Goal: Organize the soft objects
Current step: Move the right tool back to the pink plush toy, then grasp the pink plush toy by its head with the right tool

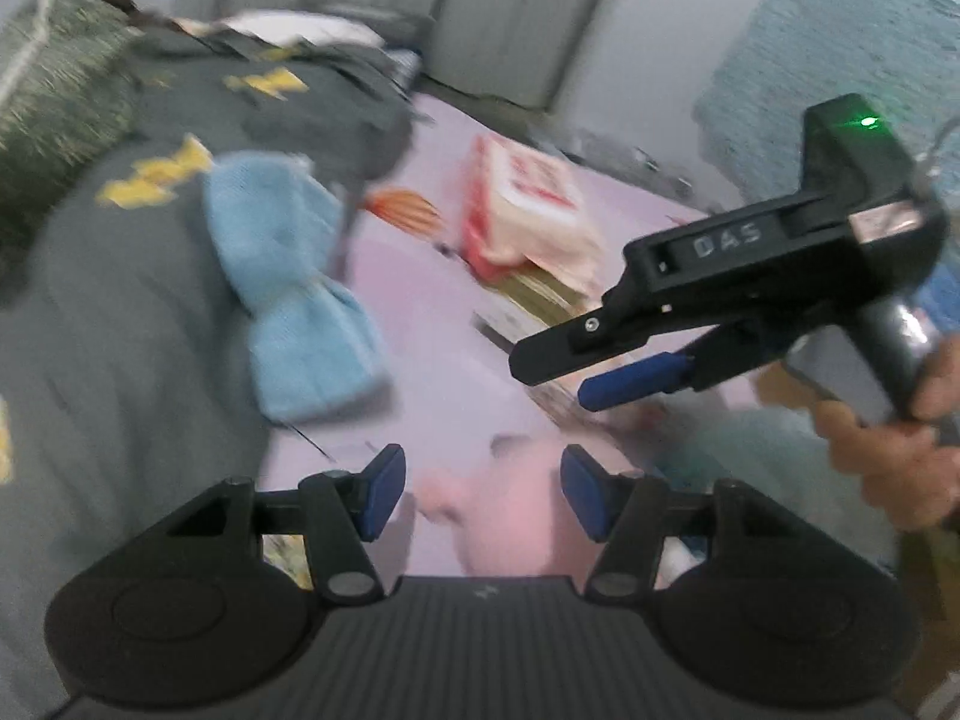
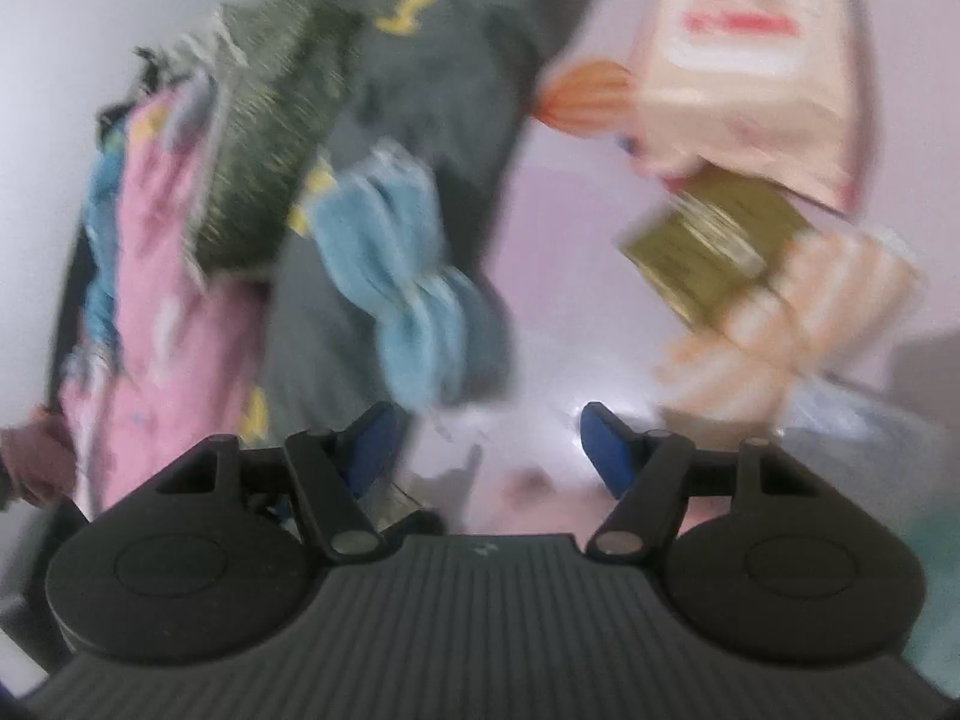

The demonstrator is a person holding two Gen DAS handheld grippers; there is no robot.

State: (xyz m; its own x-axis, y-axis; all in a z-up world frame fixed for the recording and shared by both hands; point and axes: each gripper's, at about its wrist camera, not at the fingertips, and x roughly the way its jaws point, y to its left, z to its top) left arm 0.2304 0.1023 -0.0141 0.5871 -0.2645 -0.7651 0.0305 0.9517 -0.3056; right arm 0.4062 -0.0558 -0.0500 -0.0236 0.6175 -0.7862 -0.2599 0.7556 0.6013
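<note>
Left wrist view: my left gripper (image 1: 483, 489) hangs over the lilac sheet (image 1: 420, 324), its blue pads half apart, with a soft pink thing (image 1: 510, 516) lying under the gap; it is too blurred to name, and I cannot see the pads pressing on it, so I count nothing as held. The right gripper (image 1: 561, 375) comes in from the right side, carried by a hand (image 1: 894, 444), jaws parted and empty. The light blue knitted piece (image 1: 294, 276), pinched at its middle like a bow, lies on the edge of the dark grey garment with yellow marks (image 1: 120, 276), well apart from both tools. A red-and-white packet (image 1: 528, 204) sits further back on the sheet. Judgement: the step in hand is a pick of the pink thing. I should bring the pads down on either side of its bulk, close on a good fold, not a loose edge, and keep the other tool out of the way. Right wrist view: my right gripper (image 2: 483, 450) shows its pads well apart, nothing between them. The blue knit lies just ahead and left, the grey garment behind it, a green-gold woven cushion (image 2: 264, 156) and pink cloth (image 2: 156, 276) further left. All heavily blurred, so I should slow before closing.
</note>
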